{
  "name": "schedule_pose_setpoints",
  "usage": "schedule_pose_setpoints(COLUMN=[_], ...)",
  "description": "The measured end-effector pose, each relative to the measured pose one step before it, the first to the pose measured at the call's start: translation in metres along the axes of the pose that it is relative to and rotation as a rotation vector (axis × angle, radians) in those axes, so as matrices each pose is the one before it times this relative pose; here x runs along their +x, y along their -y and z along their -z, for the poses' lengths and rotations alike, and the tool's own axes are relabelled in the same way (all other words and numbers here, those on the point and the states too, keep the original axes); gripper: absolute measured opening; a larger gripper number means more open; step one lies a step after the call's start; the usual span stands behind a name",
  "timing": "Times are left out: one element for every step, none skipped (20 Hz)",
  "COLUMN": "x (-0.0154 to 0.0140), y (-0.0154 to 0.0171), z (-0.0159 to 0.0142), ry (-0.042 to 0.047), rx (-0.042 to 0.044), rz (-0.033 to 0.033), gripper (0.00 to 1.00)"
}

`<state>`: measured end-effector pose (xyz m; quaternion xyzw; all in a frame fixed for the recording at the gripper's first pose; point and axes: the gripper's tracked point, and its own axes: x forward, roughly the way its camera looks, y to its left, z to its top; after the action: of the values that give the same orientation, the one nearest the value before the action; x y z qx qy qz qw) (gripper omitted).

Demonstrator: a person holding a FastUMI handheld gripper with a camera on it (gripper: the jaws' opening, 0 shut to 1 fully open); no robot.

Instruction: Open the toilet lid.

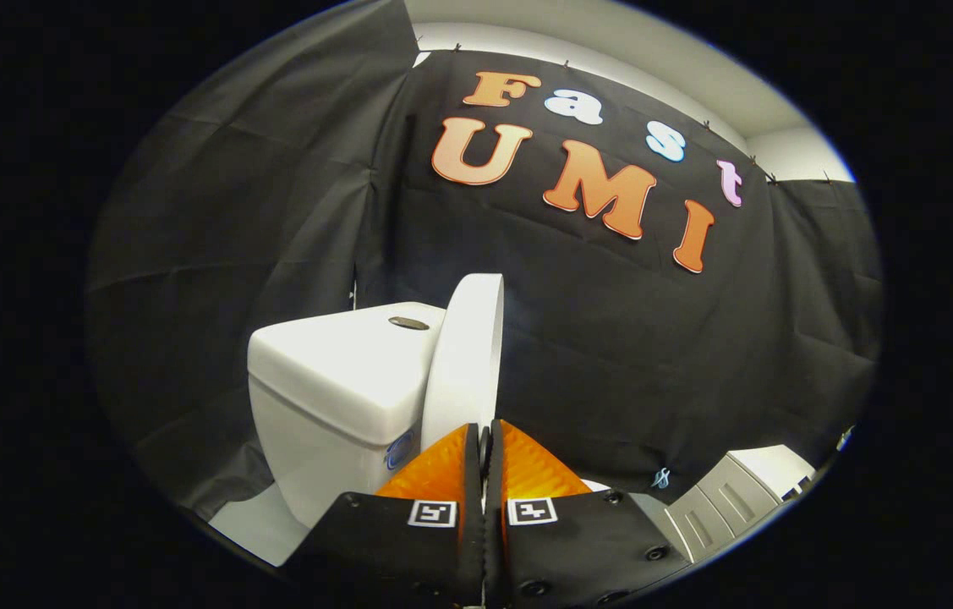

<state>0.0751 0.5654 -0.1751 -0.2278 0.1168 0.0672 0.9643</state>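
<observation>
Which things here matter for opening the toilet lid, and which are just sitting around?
Job: toilet lid, raised upright against the tank; claw, fingers closed together just before the lid's edge.
Lying about: grey-white cabinet; flush button.

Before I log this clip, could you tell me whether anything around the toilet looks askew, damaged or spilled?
Nothing stands out. The toilet lid stands raised, edge-on, against the tank, whose flush button sits flat on top. The gripper is shut, its orange fingers just short of the lid's lower edge. No spill or crack shows.
</observation>
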Motion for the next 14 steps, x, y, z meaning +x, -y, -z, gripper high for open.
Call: schedule_pose_setpoints(x=[-0.00038, 0.0018, -0.00053, 0.00028, 0.00002, 0.00101, -0.00111, -0.00023, -0.00345, 0.00109, -0.00122, -0.00122, -0.00245, 0.00031], y=[0.00037, 0.00168, -0.00031, -0.00145, -0.00122, -0.00046, 0.00374, 0.00201, 0.00027, 0.0034, 0.0031, 0.00247, 0.00157, 0.00142], z=[-0.00087, 0.00036, -0.00044, -0.00039, 0.0, -0.00122, -0.00206, -0.00264, -0.00533, -0.00655, -0.00796, -0.00654, -0.00593, -0.00376], ry=[-0.00484, -0.00303, -0.00126, 0.00157, 0.00105, 0.00412, 0.00525, 0.00967, 0.01511, 0.02465, 0.02672, 0.02445, 0.01943, 0.01238], rx=[0.00266, 0.00336, 0.0015, 0.00251, 0.00511, 0.00141, -0.00289, -0.00183, -0.00453, -0.00885, -0.01056, -0.00596, 0.00474, 0.01594], rz=[-0.00543, -0.00617, -0.01036, -0.01564, -0.02012, -0.0164, 0.00123, -0.01046, -0.00712, -0.00312, -0.00369, -0.00518, -0.00894, -0.01301], gripper=[0.09, 0.09, 0.09, 0.1, 0.11, 0.16, 0.2, 0.2, 0.19, 0.27, 0.36, 0.45, 0.53, 0.62])
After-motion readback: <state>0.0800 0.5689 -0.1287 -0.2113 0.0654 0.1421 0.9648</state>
